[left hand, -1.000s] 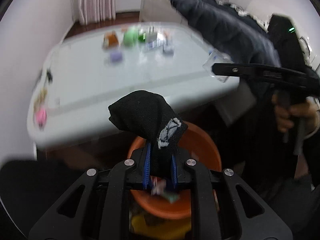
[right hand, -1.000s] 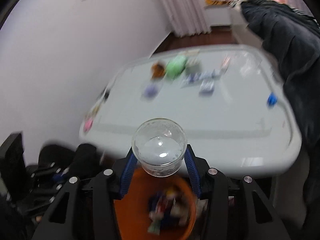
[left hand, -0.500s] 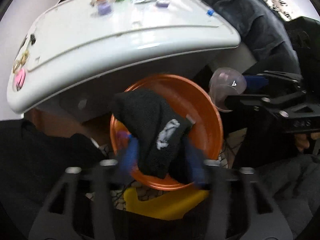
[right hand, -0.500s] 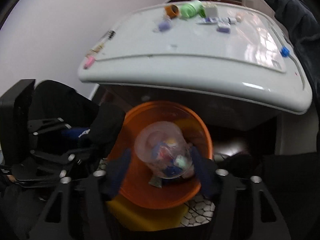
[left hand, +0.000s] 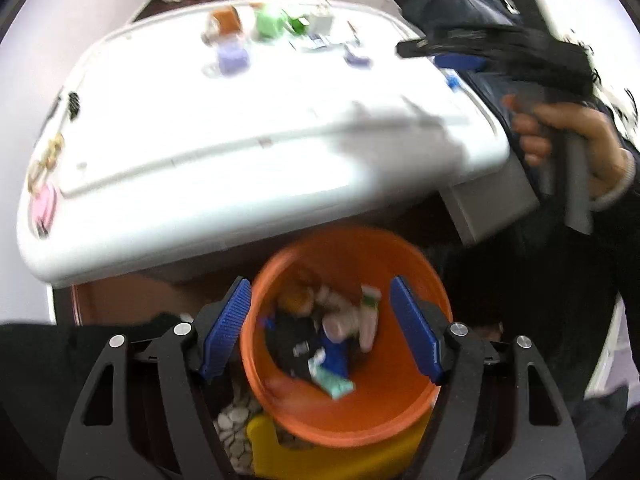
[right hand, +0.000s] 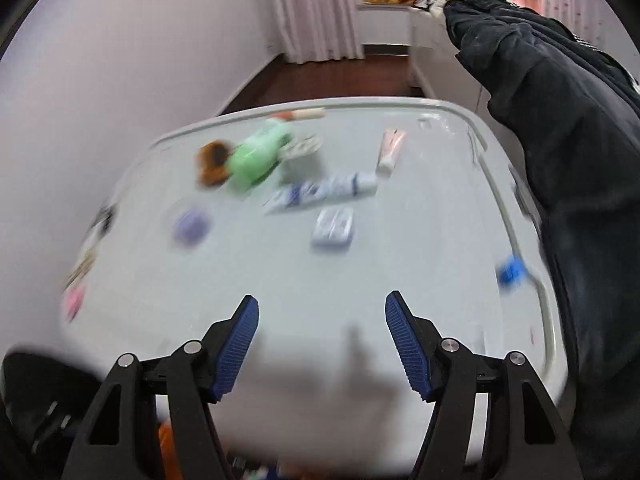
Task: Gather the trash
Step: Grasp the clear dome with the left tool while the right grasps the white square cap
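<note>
**Both claws empty, more trash waiting on the table**

The left gripper (left hand: 320,328) hangs over the orange bin (left hand: 400,252) with its 2 blue pads spread wide and nothing between them. Inside the bin lies a pile of small rubbish: a black cloth piece (left hand: 292,348), some pale wrappers and a teal scrap. The pile is blurred, so I cannot count its pieces. The bin stands on the floor, just below the near edge of the white table (left hand: 240,160).

The right gripper (right hand: 322,344) is also wide and holds nothing. It points across the table top toward the remaining things.

What I can count on the table in the right wrist view:
- 1 green bottle (right hand: 256,156), lying on its side
- 1 brown item (right hand: 212,160) touching it, too blurred to name
- 1 blue and white tube (right hand: 320,192)
- 1 pink tube (right hand: 390,148)
- 1 small flat pack (right hand: 334,226)
- 1 small purple tub (right hand: 192,224)
- 1 blue cap (right hand: 510,272) near the right rim

My judgement is that all of these are light. The 2 tubes look soft and will flatten a little, so taking them across the middle of the body seems best. The bottle is round and probably smooth, so it may roll or slip; a grip across its width is safer. The flat pack lies low on the surface and may need the pads to come down at its long edges.
</note>
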A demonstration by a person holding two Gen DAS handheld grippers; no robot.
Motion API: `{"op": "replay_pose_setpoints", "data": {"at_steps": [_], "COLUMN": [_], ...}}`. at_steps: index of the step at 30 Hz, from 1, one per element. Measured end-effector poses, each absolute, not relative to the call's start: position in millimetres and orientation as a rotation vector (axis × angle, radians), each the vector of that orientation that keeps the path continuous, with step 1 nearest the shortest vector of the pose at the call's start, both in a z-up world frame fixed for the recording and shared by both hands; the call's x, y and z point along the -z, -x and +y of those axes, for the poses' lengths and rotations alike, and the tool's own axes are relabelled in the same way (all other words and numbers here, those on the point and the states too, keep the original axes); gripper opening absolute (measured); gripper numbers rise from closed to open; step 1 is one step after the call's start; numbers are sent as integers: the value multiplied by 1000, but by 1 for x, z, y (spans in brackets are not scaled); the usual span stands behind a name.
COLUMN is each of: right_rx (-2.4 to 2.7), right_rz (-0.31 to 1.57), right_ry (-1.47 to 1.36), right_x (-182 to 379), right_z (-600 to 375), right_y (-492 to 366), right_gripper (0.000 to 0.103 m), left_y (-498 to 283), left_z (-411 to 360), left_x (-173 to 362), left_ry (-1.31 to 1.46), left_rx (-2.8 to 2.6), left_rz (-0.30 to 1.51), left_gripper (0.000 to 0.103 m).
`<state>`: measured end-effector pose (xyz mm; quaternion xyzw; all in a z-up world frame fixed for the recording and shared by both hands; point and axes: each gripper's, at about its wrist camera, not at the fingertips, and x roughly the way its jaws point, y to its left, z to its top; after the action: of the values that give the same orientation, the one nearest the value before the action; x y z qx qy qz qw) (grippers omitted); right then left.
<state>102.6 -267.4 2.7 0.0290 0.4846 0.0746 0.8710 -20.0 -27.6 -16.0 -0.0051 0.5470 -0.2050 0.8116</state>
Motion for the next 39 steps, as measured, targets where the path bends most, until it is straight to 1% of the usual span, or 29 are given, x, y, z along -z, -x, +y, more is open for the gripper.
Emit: {"op": "replay_pose_setpoints", "data": {"at_steps": [3, 5, 6, 7, 8, 9, 10, 12, 15, 19, 23, 24, 25, 29, 33, 39], "right_rx": [-99, -54, -47, -39, -32, -54, -58, -66, -96, -184, -213, -218, -222, -224, -218, -189], "right_rz": [1030, 1052, 1072, 1070, 1037, 1031, 1035, 1029, 1029, 994, 954, 954, 959, 974, 946, 982], "right_ry": [-65, -45, -33, 16, 80, 136, 152, 138, 30, -101, -123, -127, -122, -165, -155, -93], "right_x": [16, 32, 41, 49, 50, 50, 49, 44, 22, -14, -21, -20, -18, -11, -14, 2], "right_z": [-262, -257, -254, -248, -242, -233, -229, -230, -249, -272, -277, -277, -277, -282, -284, -273], "right_y": [-141, -155, -160, -162, -160, -159, -158, -153, -139, -105, -78, -75, -74, -77, -79, -118], "right_gripper": [65, 54, 36, 28, 22, 3, 0, 0, 0, 0, 0, 0, 0, 0, 0, 1], "left_y": [-1, -16, -24, -32, -43, -54, -63, -93, -126, -161, -187, -192, -193, -190, -171, -147], "left_z": [-24, -22, -20, -20, -21, -26, -32, -36, -34, -41, -46, -47, -47, -51, -40, -35], "left_x": [17, 21, 23, 24, 26, 28, 28, 31, 37, 42, 43, 44, 46, 47, 43, 33], "left_ry": [46, 69, 77, 78, 71, 59, 54, 85, 168, 161, 154, 155, 151, 89, 86, 97], "left_rx": [374, 327, 314, 295, 277, 259, 247, 213, 198, 191, 166, 168, 173, 191, 199, 213], "left_rz": [1147, 1145, 1140, 1131, 1117, 1107, 1102, 1083, 1053, 1038, 997, 997, 1000, 975, 951, 937], "left_gripper": [71, 71, 71, 71, 71, 71, 71, 71, 71, 71, 70, 68, 48, 48, 48, 48]}}
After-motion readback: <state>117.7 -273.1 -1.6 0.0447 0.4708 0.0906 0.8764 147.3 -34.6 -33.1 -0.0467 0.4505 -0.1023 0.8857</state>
